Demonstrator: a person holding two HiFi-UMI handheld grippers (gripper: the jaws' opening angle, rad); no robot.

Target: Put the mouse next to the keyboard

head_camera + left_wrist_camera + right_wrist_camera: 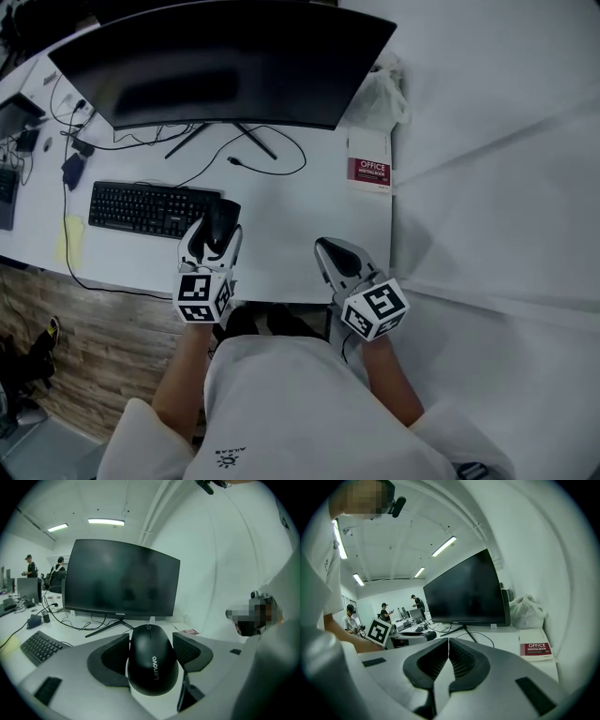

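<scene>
A black Lenovo mouse (152, 660) sits clamped between the pads of my left gripper (151, 649), held above the white desk. In the head view that left gripper (218, 225) and the mouse (220, 223) hover just right of the black keyboard (150, 207), near the desk's front edge. My right gripper (328, 251) is further right over the desk's front edge. Its jaws meet with nothing between them (448, 654). The keyboard (41, 646) shows at the lower left of the left gripper view.
A curved black monitor (225, 58) stands at the back on a splayed stand with loose cables (267, 155). A red-and-white book (369, 161) and a plastic bag (382, 94) lie at the desk's right. A yellow sticky note (68, 238) sits left of the keyboard. People work at far desks.
</scene>
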